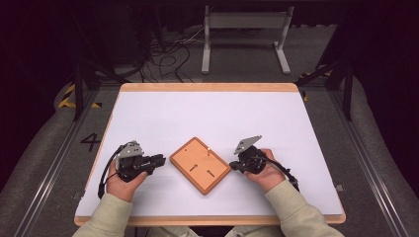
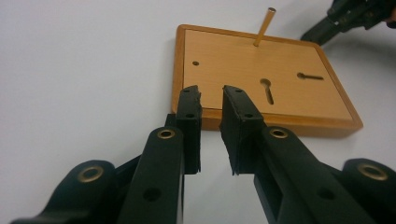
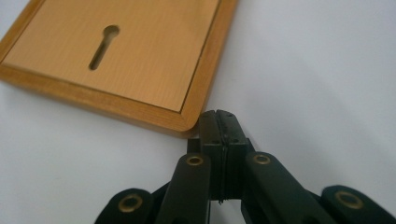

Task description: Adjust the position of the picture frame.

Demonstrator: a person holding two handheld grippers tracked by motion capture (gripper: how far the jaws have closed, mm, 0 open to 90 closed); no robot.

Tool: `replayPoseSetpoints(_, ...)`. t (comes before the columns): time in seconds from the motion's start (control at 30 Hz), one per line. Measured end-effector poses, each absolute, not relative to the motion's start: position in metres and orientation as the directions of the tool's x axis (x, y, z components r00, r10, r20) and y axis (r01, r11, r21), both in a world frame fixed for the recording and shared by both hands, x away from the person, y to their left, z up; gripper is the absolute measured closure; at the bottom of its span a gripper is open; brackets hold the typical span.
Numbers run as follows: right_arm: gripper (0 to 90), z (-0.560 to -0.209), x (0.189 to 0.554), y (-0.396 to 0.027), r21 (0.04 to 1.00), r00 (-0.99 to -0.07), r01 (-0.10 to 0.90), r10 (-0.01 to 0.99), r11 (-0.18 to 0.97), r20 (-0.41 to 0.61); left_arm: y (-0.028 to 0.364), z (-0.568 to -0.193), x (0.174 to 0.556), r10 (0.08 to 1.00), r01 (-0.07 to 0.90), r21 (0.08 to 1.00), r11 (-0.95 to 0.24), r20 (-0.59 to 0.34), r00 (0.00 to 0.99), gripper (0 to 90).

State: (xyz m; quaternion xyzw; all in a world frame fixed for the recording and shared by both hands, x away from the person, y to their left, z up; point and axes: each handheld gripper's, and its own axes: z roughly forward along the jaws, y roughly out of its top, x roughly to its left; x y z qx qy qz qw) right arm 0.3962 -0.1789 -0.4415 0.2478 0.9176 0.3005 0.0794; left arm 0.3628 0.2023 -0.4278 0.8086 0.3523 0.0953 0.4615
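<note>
High view: white table, wood-rimmed, dark floor w/ cables behind; wooden board lower centre, btwn left gripper & right gripper. Left gripper view: jaws narrowly apart, empty, at board edge; peg upright at the board's far edge. Right gripper view: jaws closed, empty, at board corner.

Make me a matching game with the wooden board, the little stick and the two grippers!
Things:
1. wooden board
2. little stick
3. left gripper
4. right gripper

States:
A. fingers pressed together
B. lies flat on the white table
C. stands up out of a hole
D. fingers a little apart, nothing between them

Pairs: 1-B, 2-C, 3-D, 4-A
</note>
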Motion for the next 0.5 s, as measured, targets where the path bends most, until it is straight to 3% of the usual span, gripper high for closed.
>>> replayPoseSetpoints(0.27,90.0,-0.444,0.382,-0.154,0.597,-0.918,0.346,0.394,0.723,0.055,0.211,-0.429,0.367,0.695,0.505,0.806,-0.309,-0.171,0.698,79.1)
replayPoseSetpoints(0.33,90.0,-0.444,0.377,-0.144,0.601,-0.934,0.301,0.357,0.740,0.029,0.213,-0.430,0.370,0.719,0.514,0.800,-0.309,-0.157,0.677,79.4)
replayPoseSetpoints(0.5,90.0,-0.431,0.375,-0.155,0.620,-0.915,0.288,0.401,0.730,-0.047,0.212,-0.439,0.387,0.790,0.598,0.745,-0.294,-0.162,0.591,81.0)
